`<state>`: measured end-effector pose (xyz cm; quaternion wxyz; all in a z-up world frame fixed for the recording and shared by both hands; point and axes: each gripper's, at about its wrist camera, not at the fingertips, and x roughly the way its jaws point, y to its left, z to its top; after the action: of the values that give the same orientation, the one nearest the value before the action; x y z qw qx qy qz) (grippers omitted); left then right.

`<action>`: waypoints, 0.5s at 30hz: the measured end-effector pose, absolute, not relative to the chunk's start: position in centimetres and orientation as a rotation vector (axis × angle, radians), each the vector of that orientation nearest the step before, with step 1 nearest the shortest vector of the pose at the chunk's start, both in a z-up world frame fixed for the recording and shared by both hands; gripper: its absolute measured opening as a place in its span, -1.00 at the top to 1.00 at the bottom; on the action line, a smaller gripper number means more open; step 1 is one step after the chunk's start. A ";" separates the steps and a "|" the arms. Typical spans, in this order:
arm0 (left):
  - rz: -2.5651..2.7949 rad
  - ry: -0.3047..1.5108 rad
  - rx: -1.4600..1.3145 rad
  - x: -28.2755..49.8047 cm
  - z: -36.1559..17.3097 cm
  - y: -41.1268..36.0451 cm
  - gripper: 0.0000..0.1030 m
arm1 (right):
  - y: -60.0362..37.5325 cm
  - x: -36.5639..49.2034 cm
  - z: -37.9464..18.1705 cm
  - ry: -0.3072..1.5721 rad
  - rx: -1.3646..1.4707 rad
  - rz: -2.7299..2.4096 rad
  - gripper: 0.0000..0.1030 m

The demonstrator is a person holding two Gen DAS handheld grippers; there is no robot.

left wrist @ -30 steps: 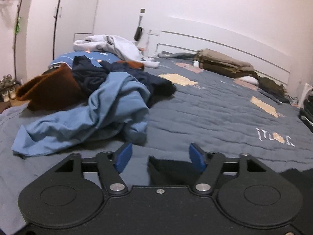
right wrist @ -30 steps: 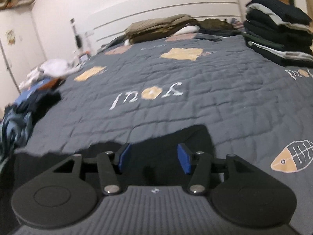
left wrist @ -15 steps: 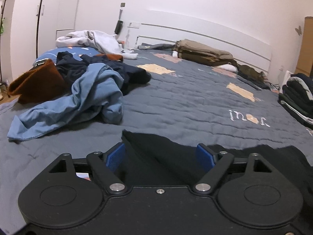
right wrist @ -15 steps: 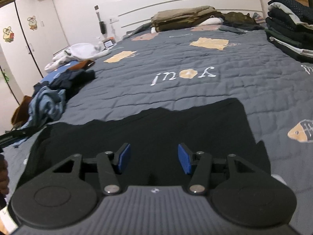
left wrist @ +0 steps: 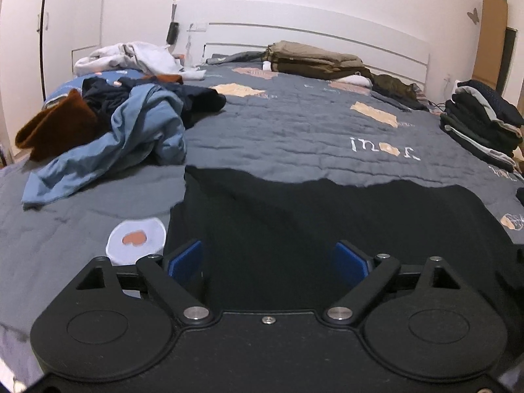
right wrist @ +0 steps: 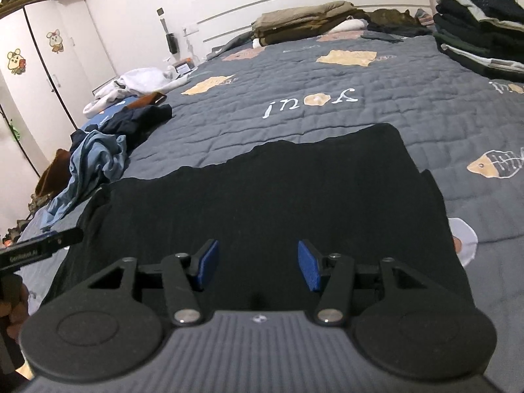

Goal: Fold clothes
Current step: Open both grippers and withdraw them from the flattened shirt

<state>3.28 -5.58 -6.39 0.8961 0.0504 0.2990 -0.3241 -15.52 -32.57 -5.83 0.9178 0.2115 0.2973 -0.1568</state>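
A black garment [left wrist: 327, 222] lies spread flat on the grey quilted bed [left wrist: 294, 131], its far edge wavy. My left gripper [left wrist: 267, 262] hovers over the garment's near left part; its jaws are opening, with only flat cloth showing below the blue pads. My right gripper [right wrist: 257, 264] hangs over the near middle of the same black garment [right wrist: 262, 190], open, its pads apart and pressing on nothing. In the right wrist view part of the left gripper [right wrist: 39, 245] shows at the left edge, with a hand [right wrist: 9, 311] under it.
A heap of unfolded clothes lies at the left: a light blue shirt [left wrist: 131, 131], a brown piece [left wrist: 55, 124], dark ones and a white one [left wrist: 131, 55]. Folded khaki clothes [left wrist: 311, 60] rest at the headboard. A dark folded stack [right wrist: 478, 32] sits at the right edge.
Both grippers have drawn back toward the near side of the bed, so much more of the black garment shows in front of them. The left jaws have widened; the right jaws look the same.
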 end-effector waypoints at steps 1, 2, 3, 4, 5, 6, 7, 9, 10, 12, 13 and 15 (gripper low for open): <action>-0.672 0.623 0.102 3.0 -6.4 -5.4 -0.71 | -32.4 -15.8 -5.8 0.608 0.437 -0.324 -0.03; -0.672 0.626 0.101 2.7 -6.5 -5.3 -0.72 | -32.2 -16.0 -5.7 0.605 0.439 -0.325 -0.03; -0.673 0.629 0.102 2.4 -6.5 -5.2 -0.73 | -32.1 -16.3 -5.6 0.604 0.438 -0.329 -0.03; -0.673 0.631 0.100 2.2 -6.6 -5.1 -0.76 | -31.9 -16.5 -5.7 0.605 0.436 -0.334 -0.03; -0.673 0.633 0.099 2.0 -6.6 -5.0 -0.79 | -31.7 -16.6 -5.7 0.606 0.433 -0.339 -0.03; -0.672 0.636 0.097 1.7 -6.6 -4.9 -0.80 | -31.5 -16.8 -5.8 0.608 0.429 -0.340 -0.03; -0.671 0.638 0.096 1.5 -6.6 -4.7 -0.82 | -31.3 -16.9 -5.9 0.612 0.427 -0.340 -0.03; -0.666 0.642 0.094 1.0 -6.7 -4.5 -0.87 | -30.8 -17.1 -6.0 0.626 0.421 -0.331 -0.03; -0.665 0.645 0.092 0.8 -6.8 -4.2 -0.88 | -30.6 -17.1 -6.0 0.631 0.416 -0.324 -0.03; -0.665 0.655 0.088 0.3 -7.0 -3.9 -0.92 | -29.9 -17.3 -6.0 0.634 0.398 -0.313 -0.03; -0.663 0.659 0.090 0.1 -7.0 -3.7 -0.92 | -29.6 -17.3 -6.0 0.634 0.387 -0.308 -0.03; -0.659 0.660 0.097 -0.4 -7.2 -3.4 -0.93 | -29.0 -17.7 -6.0 0.631 0.378 -0.306 -0.03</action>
<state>-0.44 -3.41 -7.18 0.8921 0.0466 0.3183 -0.3174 -17.66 -29.04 -5.95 0.9217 0.1839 0.3072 -0.1490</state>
